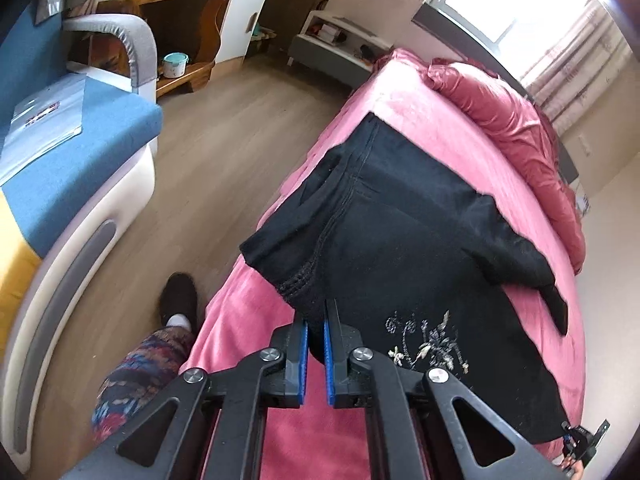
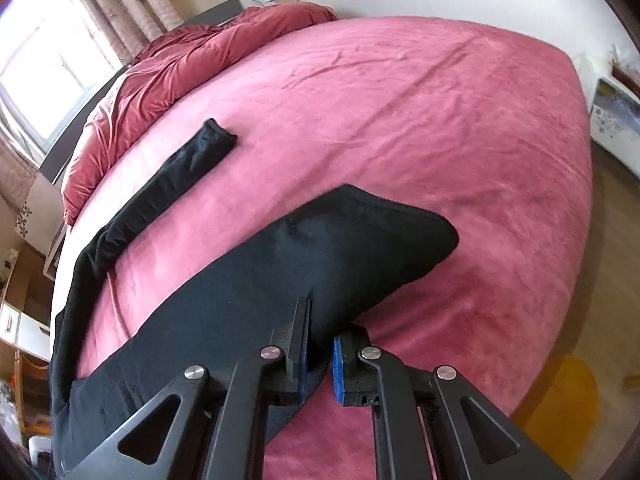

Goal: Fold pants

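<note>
Black pants (image 1: 400,216) lie spread on a pink bed (image 1: 472,136), with pale embroidery near the front. My left gripper (image 1: 316,320) is shut on the pants' waist edge, with black cloth between its blue pads. In the right wrist view the pants (image 2: 248,280) stretch across the bed (image 2: 440,120). One leg (image 2: 180,168) lies flat at the left; the other leg's end is lifted. My right gripper (image 2: 320,328) is shut on that near leg, with cloth pinched between the pads. The right gripper also shows at the left wrist view's lower right corner (image 1: 580,444).
A rumpled pink duvet (image 1: 516,120) lies along the bed's far side. A blue and white sofa (image 1: 68,160) stands left across a wooden floor (image 1: 224,120). The person's patterned leg and dark shoe (image 1: 178,300) stand beside the bed. A white cabinet (image 2: 612,116) stands right.
</note>
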`<state>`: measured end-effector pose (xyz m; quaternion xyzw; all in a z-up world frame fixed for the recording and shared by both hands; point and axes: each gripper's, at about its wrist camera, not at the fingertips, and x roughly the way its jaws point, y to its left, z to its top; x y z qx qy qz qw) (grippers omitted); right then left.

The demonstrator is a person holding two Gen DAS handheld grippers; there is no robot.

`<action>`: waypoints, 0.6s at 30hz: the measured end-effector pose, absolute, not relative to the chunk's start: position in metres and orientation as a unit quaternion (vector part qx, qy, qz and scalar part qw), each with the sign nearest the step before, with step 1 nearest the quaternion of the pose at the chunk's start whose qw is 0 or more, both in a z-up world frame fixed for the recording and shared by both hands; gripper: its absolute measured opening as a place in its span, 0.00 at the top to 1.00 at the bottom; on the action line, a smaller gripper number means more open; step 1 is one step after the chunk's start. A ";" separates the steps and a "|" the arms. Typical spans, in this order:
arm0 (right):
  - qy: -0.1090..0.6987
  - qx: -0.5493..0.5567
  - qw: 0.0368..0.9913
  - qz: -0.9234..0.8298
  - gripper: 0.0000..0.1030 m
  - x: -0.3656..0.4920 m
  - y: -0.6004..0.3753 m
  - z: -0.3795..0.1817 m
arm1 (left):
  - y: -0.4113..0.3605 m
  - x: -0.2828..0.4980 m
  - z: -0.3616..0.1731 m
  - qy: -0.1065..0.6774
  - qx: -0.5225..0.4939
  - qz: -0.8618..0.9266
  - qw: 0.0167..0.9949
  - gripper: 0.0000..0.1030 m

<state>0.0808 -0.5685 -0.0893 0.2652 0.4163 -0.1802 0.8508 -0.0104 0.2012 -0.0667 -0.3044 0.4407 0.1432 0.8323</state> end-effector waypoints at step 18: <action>0.430 0.232 0.836 -0.250 0.47 0.034 -0.580 -0.091 | 0.212 -0.045 -0.060 0.496 -0.228 0.193 0.815 0.75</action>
